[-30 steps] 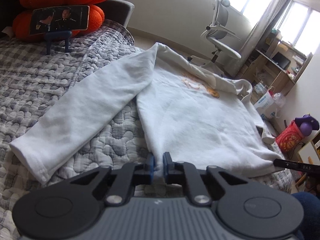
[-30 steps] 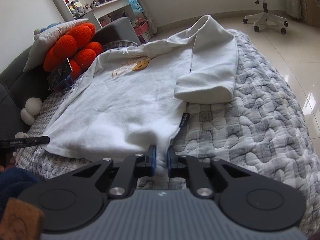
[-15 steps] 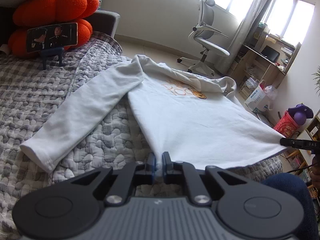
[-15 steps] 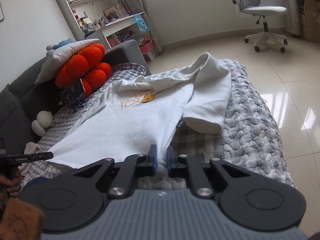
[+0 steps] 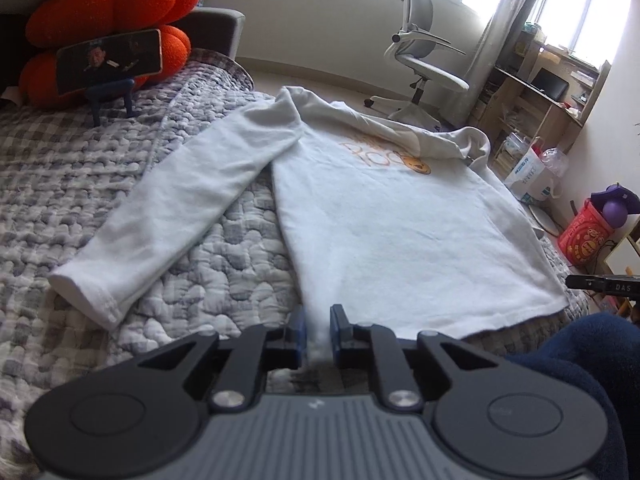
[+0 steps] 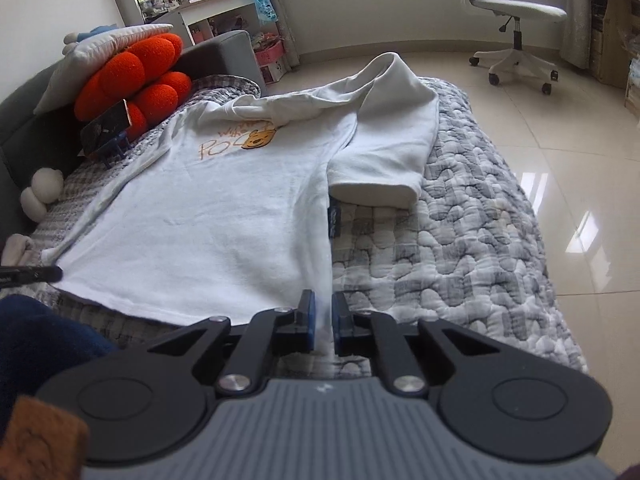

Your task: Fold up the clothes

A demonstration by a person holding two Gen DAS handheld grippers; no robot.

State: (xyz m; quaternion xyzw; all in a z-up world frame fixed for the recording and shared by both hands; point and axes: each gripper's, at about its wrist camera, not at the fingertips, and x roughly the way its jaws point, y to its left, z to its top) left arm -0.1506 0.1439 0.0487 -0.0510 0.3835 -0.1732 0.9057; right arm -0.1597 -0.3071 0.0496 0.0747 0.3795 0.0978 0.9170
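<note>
A white long-sleeved sweatshirt (image 5: 392, 232) with an orange bear print lies face up, pulled flat on a grey quilted bed (image 5: 60, 184). My left gripper (image 5: 318, 322) is shut on the hem's left corner. My right gripper (image 6: 323, 312) is shut on the hem's right corner; the sweatshirt shows there too (image 6: 216, 232). The left sleeve (image 5: 188, 208) lies stretched out on the quilt. The right sleeve (image 6: 392, 148) lies folded short beside the body. The collar is bunched at the far end.
Orange cushions (image 5: 108, 12) and a phone on a blue stand (image 5: 110, 60) sit at the bed's head. A white office chair (image 6: 516, 20) stands on the tiled floor beyond. The bed edge drops off on the right (image 6: 552, 240). Shelves and a red bucket (image 5: 586, 236) stand nearby.
Both grippers pulled the hem back toward me and lifted, then lowered it. The sweatshirt body went from wrinkled to taut and flat on the quilt.
</note>
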